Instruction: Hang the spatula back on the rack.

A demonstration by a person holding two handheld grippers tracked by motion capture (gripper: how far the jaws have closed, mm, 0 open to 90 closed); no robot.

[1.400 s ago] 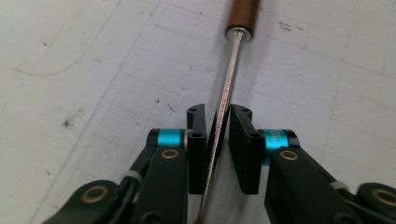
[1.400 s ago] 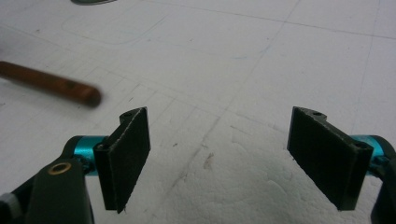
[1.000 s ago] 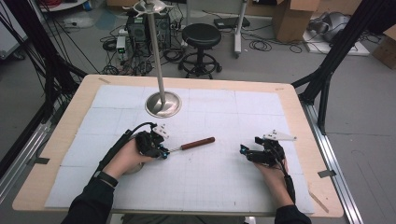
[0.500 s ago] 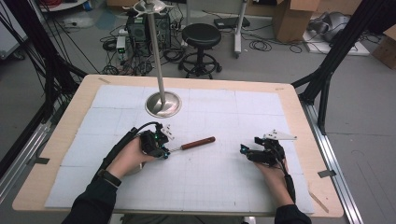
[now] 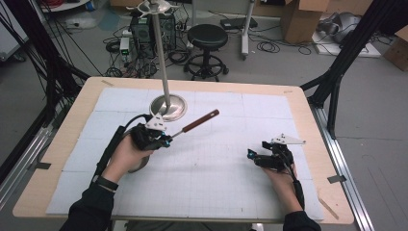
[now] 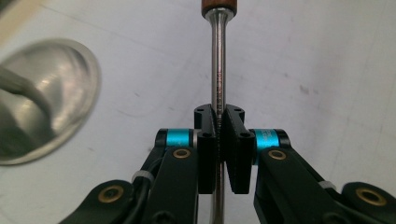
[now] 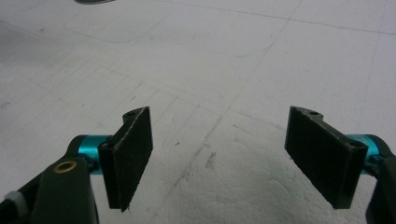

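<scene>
white table (image 5: 216, 192), gripped tool (image 5: 195, 123) (tilted)

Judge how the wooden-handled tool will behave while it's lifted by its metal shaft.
The tool looks stiff: its shaft runs straight. The smooth round steel may twist or slip between the pads of the left hand-held gripper. The handle sticks far out, so it will probably sag toward that end.
</scene>
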